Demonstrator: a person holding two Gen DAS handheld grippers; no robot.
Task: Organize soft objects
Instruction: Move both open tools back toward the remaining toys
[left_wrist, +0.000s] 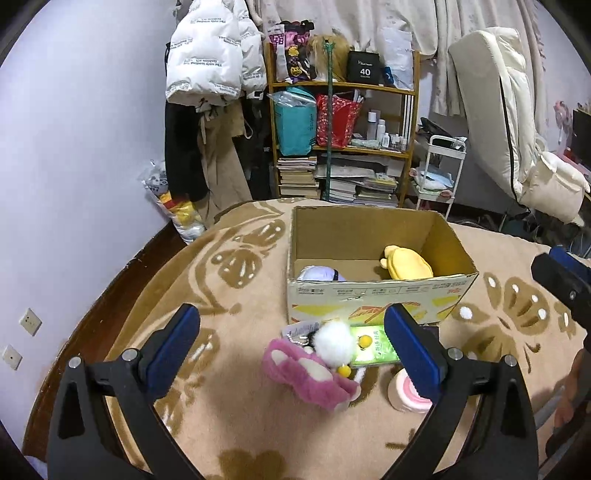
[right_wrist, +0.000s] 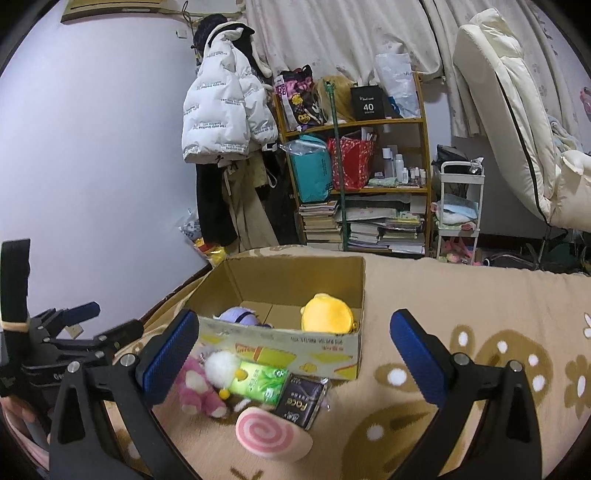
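Fingers, left: I am holding the left gripper (left_wrist: 291, 334) wide apart, nothing between its blue pads (left_wrist: 173, 343); it is hovering over the pink plush (left_wrist: 306, 373) without touching it.
Fingers, right: I am keeping the right gripper (right_wrist: 295, 339) spread just as wide and gripping nothing; the loose pile is showing between and below its pads (right_wrist: 170, 356).
Pink plush: it is lying on the patterned blanket (left_wrist: 229, 417), just in front of the box's near wall, with the white pompom toy (left_wrist: 334, 343) resting against its upper edge.
White pompom toy: small yellow bits are sticking out of it, and it is touching the green packet (right_wrist: 260, 382).
Green packet: it is lying flat against the foot of the box.
Dark packet: the dark packet (right_wrist: 301, 404) is sitting just right of the green one in the right wrist view, tilted.
Swirl cushion: the pink swirl cushion (right_wrist: 267, 434) is sitting nearest to me, just beside the dark packet.
Cardboard box: the cardboard box (left_wrist: 376, 295) is standing open on the blanket, beyond the pile.
Inside the box: the yellow plush (left_wrist: 408, 264) is resting toward the right side, and the lavender plush (left_wrist: 321, 275) is sitting at the near left corner, half hidden by the wall.
Other gripper in view: I am seeing the left one at the far left of the right wrist view, well apart from the right one.
Background: the wooden shelf (right_wrist: 424, 155) is standing against the wall behind the bed.
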